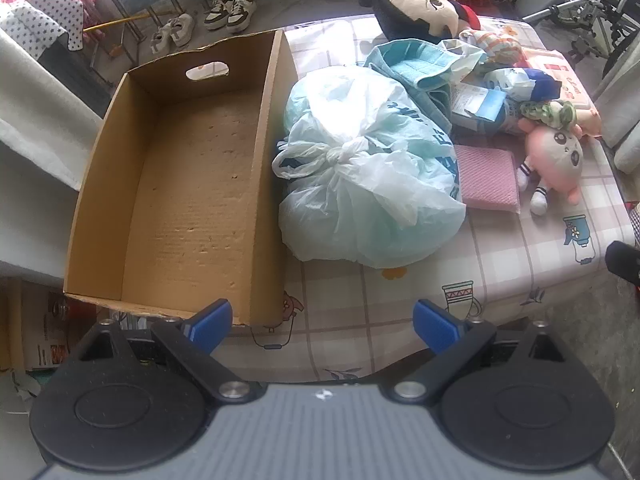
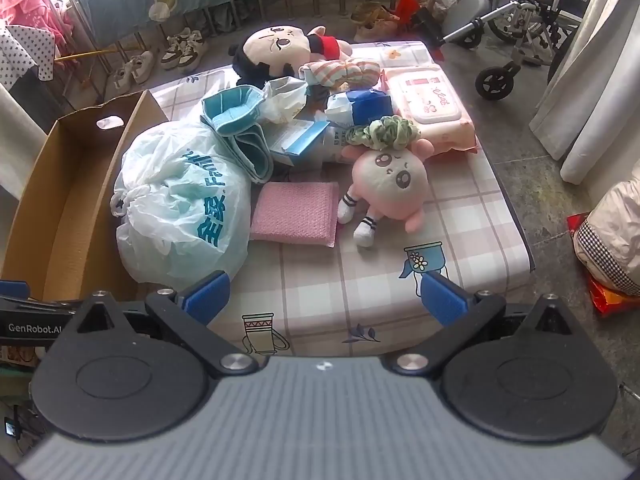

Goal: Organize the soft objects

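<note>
An empty cardboard box (image 1: pixel 192 184) (image 2: pixel 60 200) stands at the left on the checked tablecloth (image 1: pixel 380 320) (image 2: pixel 340 288). Right beside it lies a knotted pale plastic bag (image 1: pixel 368 168) (image 2: pixel 180 208). Further right are a pink sponge cloth (image 1: pixel 488 178) (image 2: pixel 296 212), a pink plush doll (image 1: pixel 556 160) (image 2: pixel 384 184) and a teal folded towel (image 1: pixel 416 68) (image 2: pixel 240 128). A big-headed plush doll (image 1: pixel 420 8) (image 2: pixel 280 48) lies at the back. My left gripper (image 1: pixel 322 326) hangs open above the table's near edge, by the box's corner. My right gripper (image 2: pixel 324 298) is open too, nothing between its fingers.
A wet-wipes pack (image 2: pixel 428 100), tissue packets (image 2: pixel 360 108) and a striped cloth (image 2: pixel 340 70) crowd the back right. Shoes (image 1: pixel 228 10) stand on the floor behind the box. A wheelchair (image 2: pixel 532 20) and curtains (image 2: pixel 592 80) are at the right; a red bag (image 2: pixel 600 292) lies on the floor.
</note>
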